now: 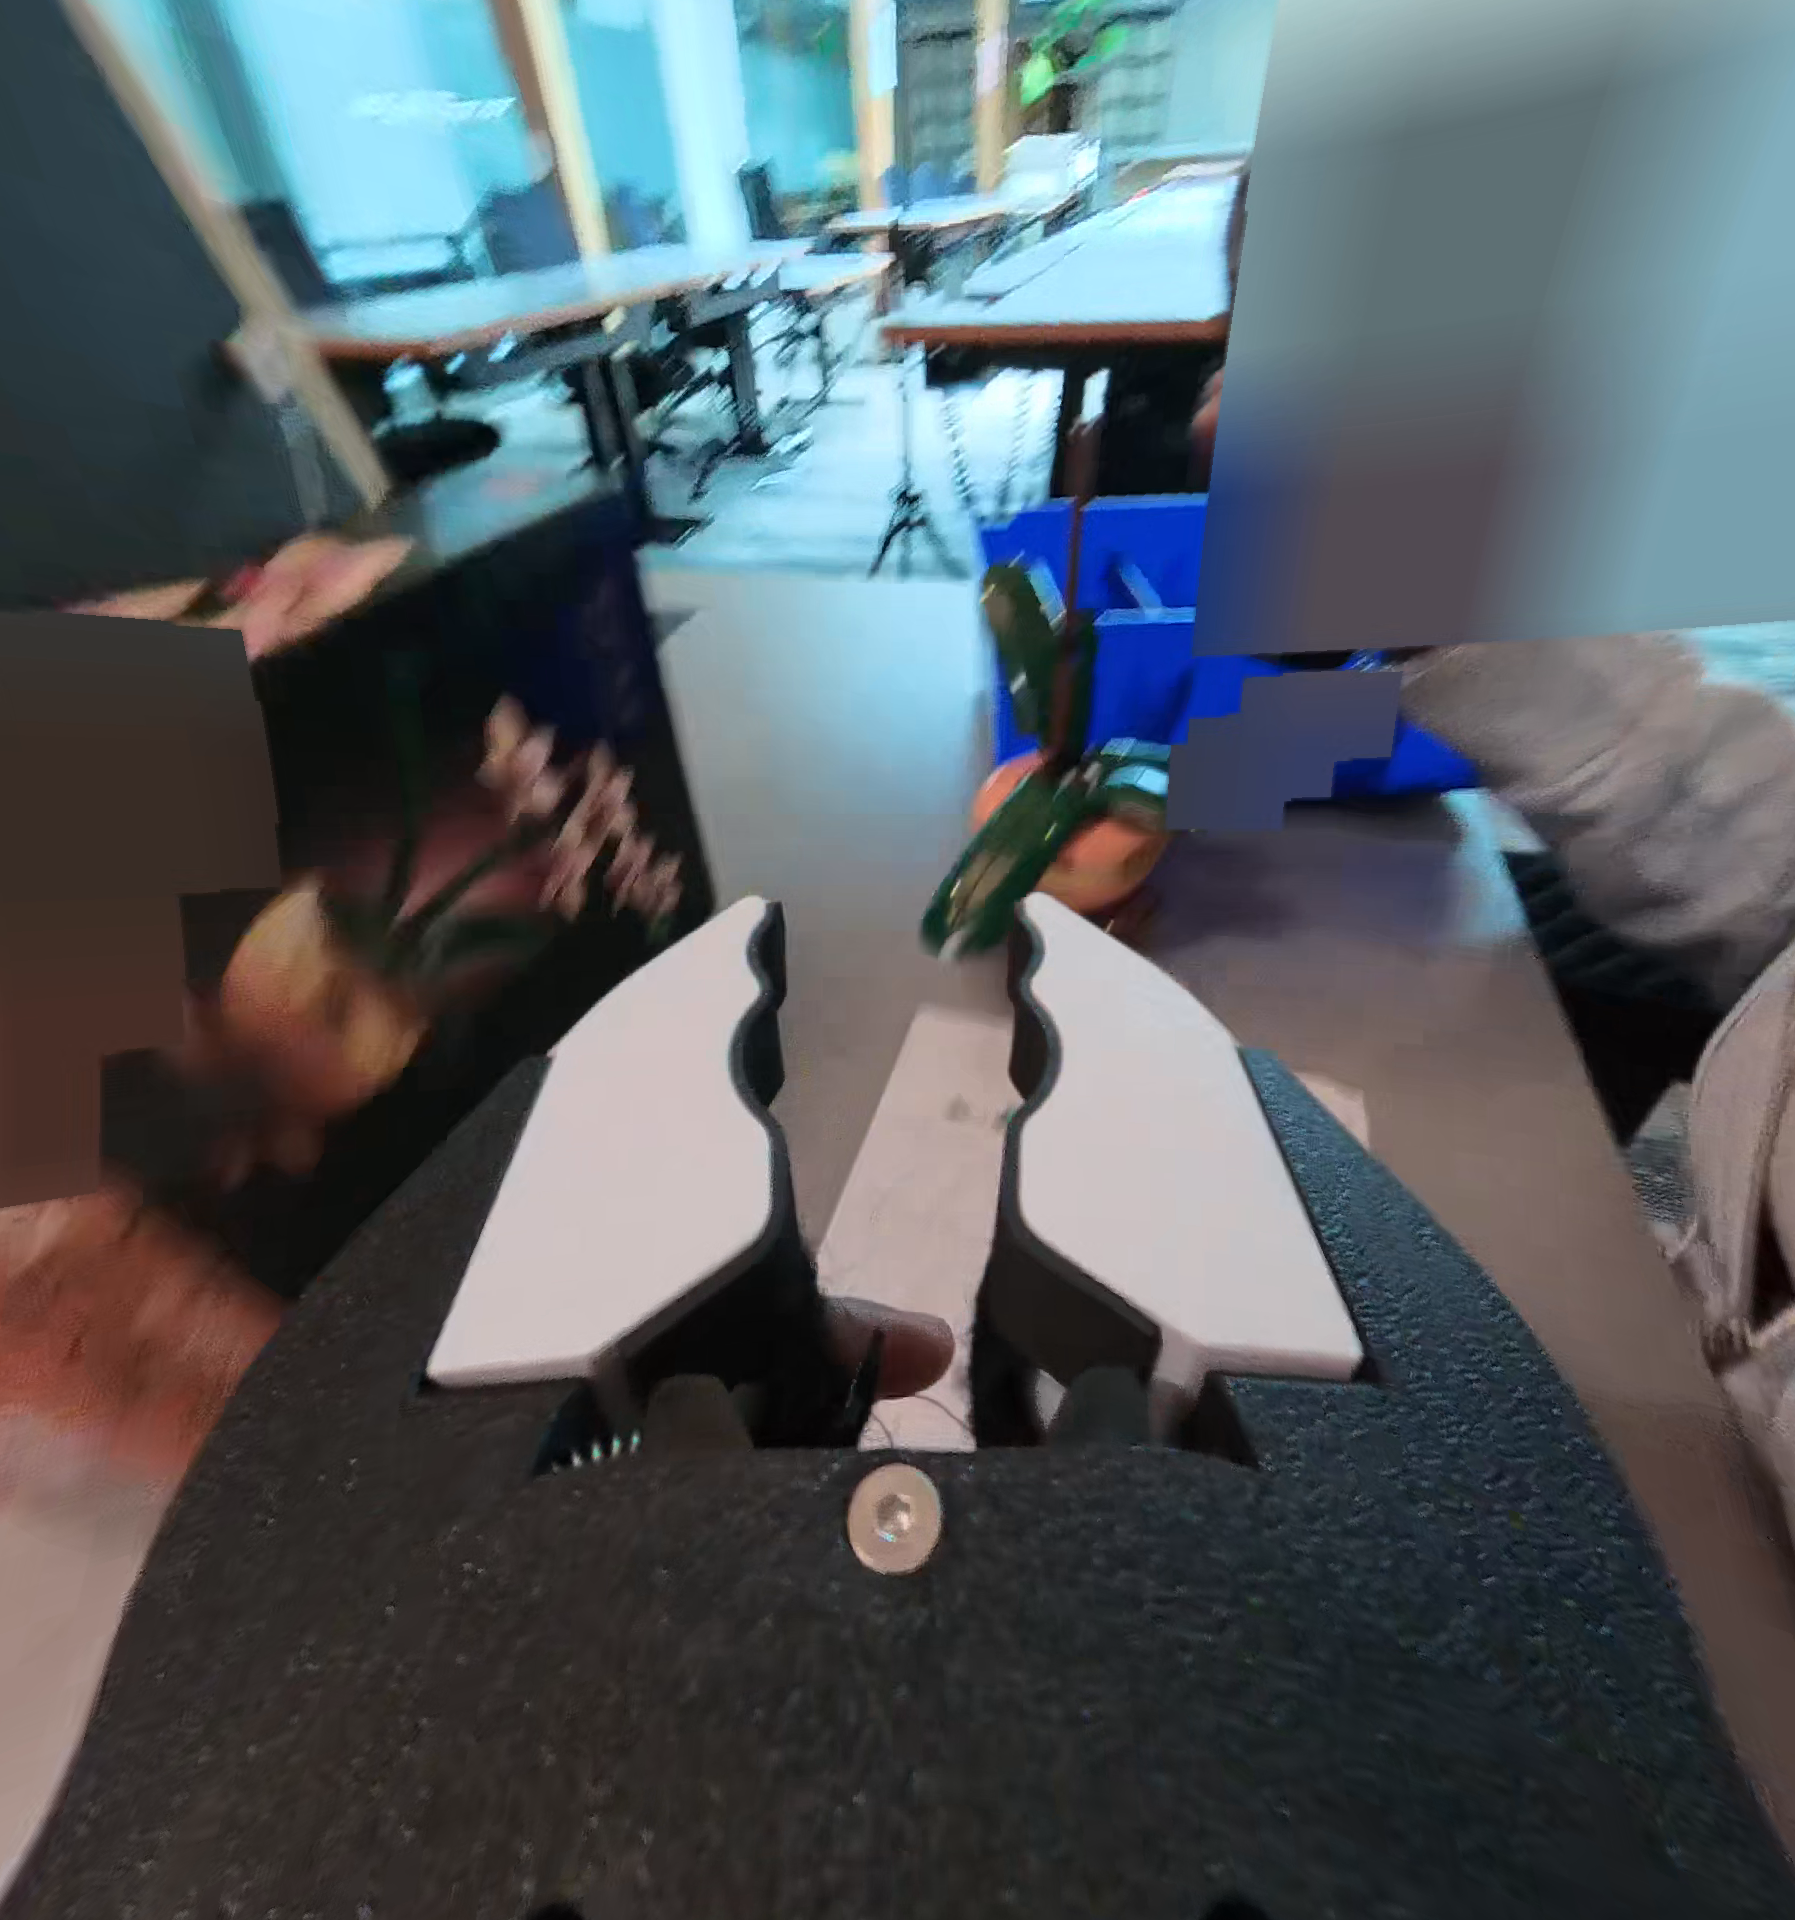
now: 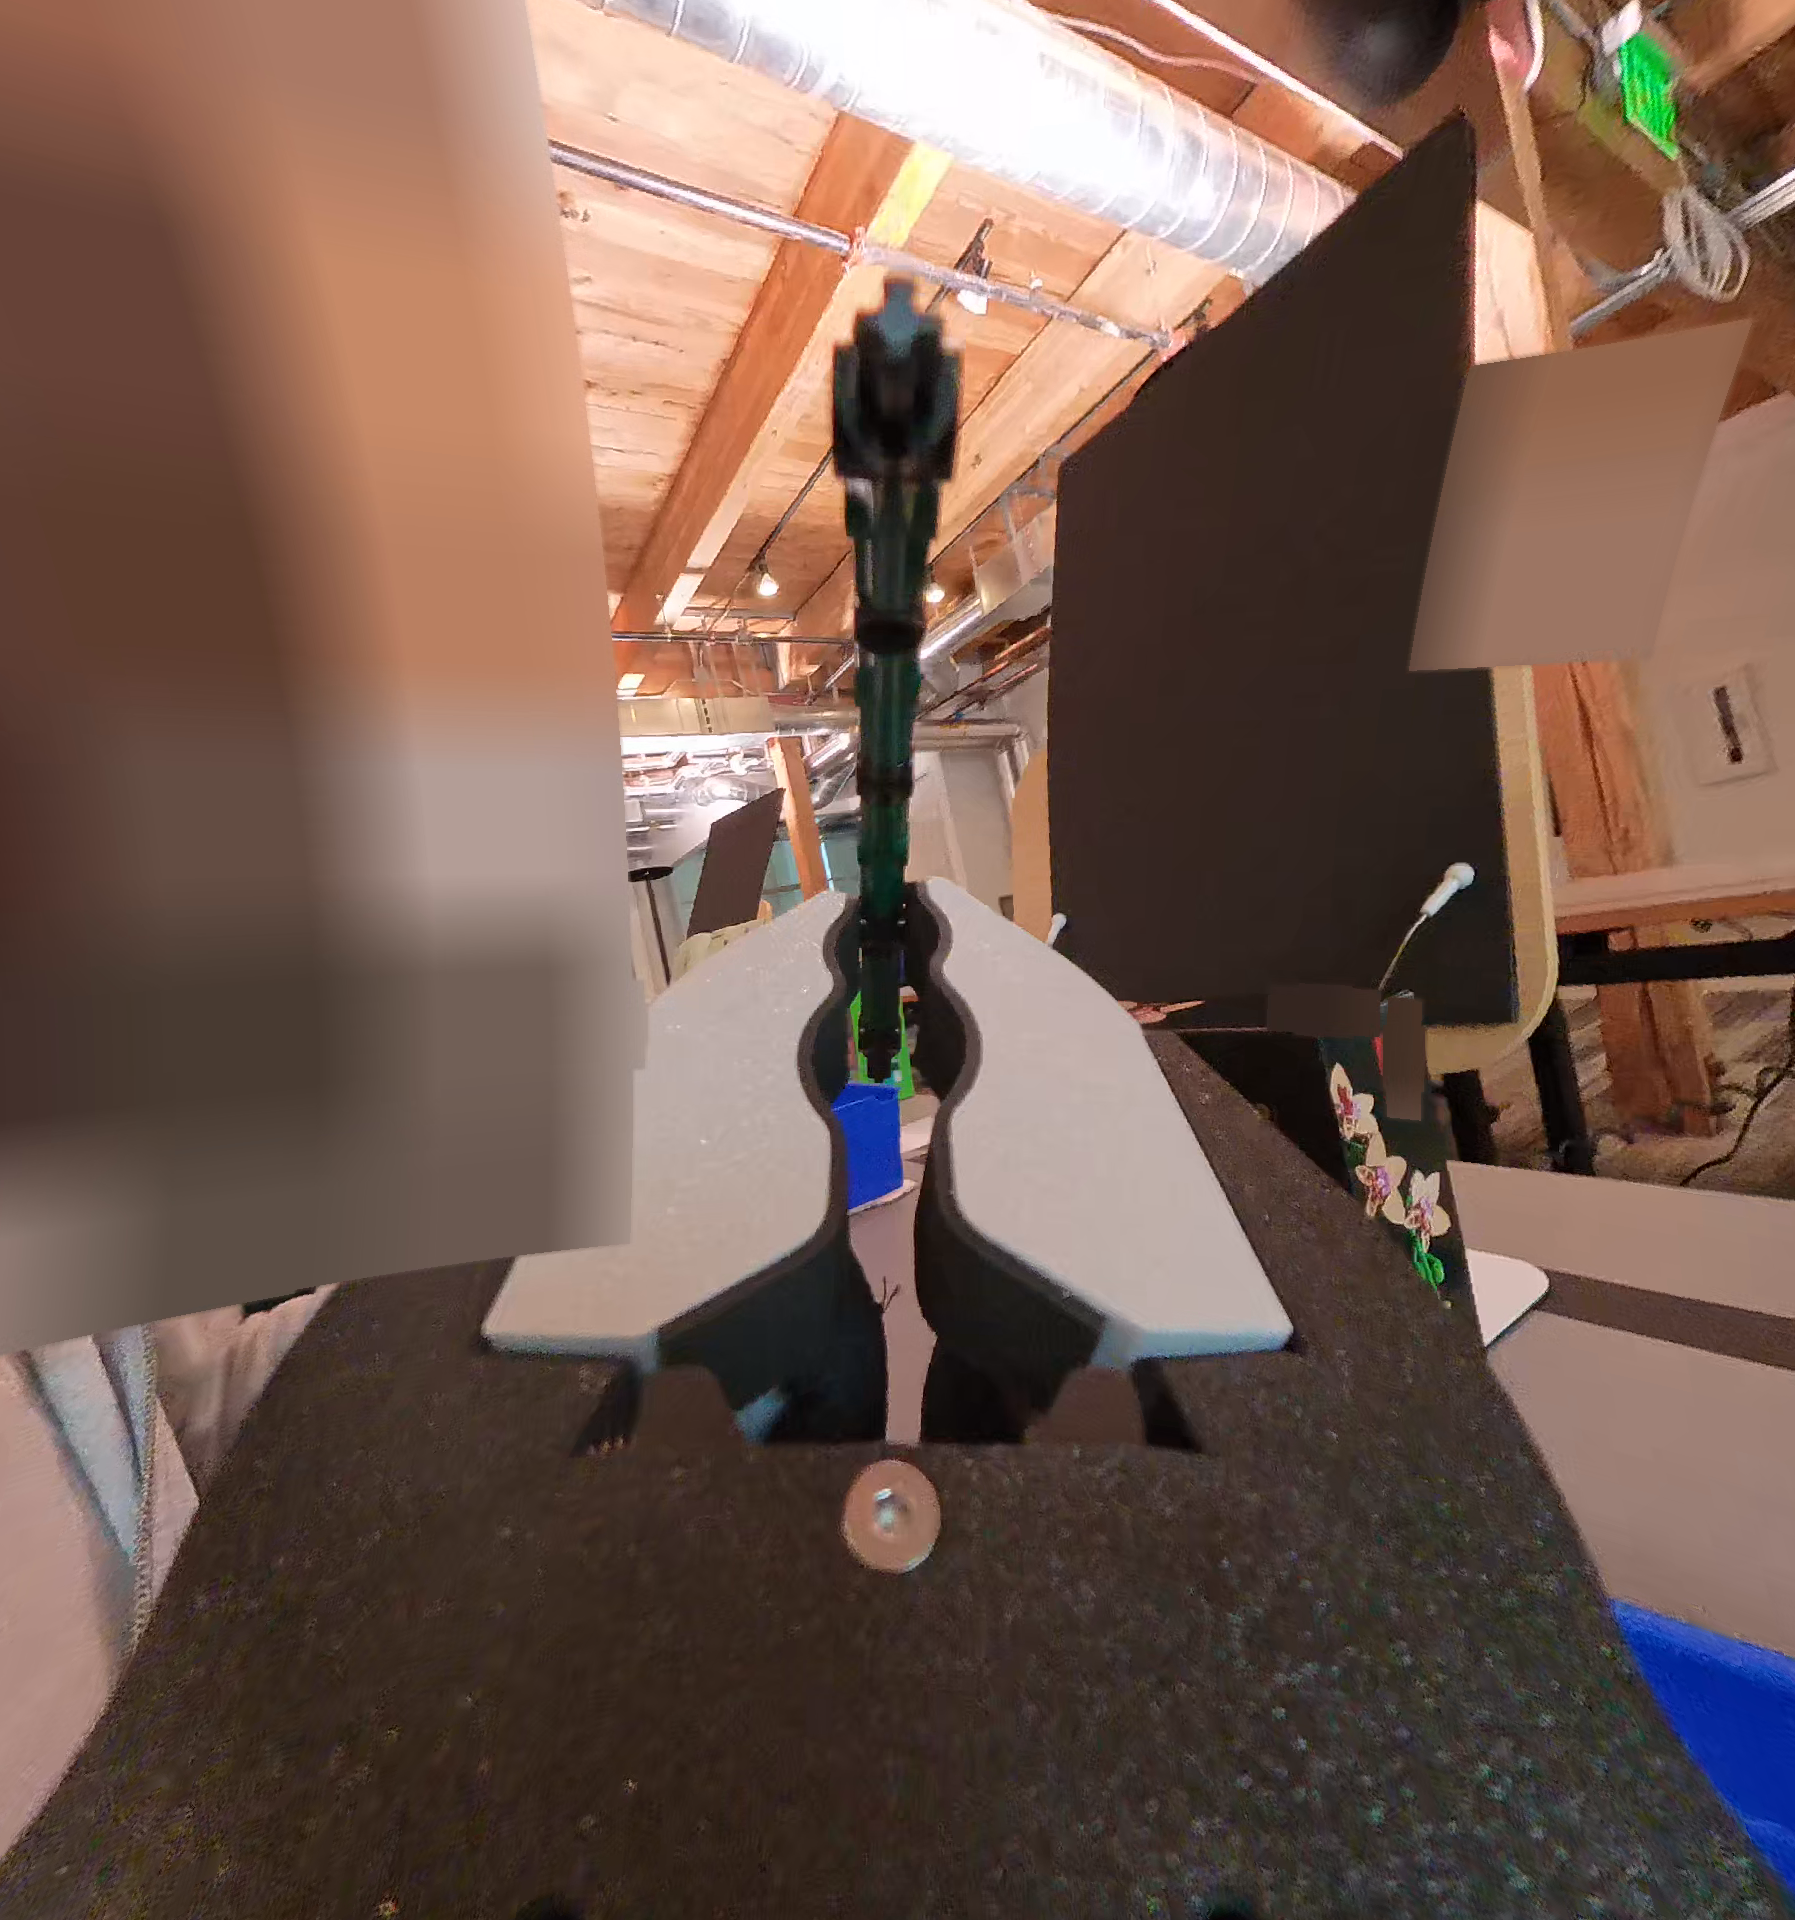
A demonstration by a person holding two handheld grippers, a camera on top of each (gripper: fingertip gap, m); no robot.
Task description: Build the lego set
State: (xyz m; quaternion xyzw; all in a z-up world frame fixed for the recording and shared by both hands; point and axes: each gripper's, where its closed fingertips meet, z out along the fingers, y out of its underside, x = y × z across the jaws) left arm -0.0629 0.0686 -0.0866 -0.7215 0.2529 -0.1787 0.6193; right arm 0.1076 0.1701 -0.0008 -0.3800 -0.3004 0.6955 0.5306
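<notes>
Clamping right tool [image 2: 885, 935] low on upright green lego stem [image 2: 888, 665], raised above table | left tool [image 1: 898, 935] apart, empty, over grey table [image 1: 831, 727] near potted lego plant [image 1: 1054, 821] beside blue bin [image 1: 1132, 644] | stem light, slender, jointed, likely fragile: grip low, gently.

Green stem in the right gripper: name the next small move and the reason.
Probably lower the green stem toward the plant pot. The right gripper clamps it pointing at the ceiling, while the left gripper is open and empty just short of the pot's leaves.
</notes>
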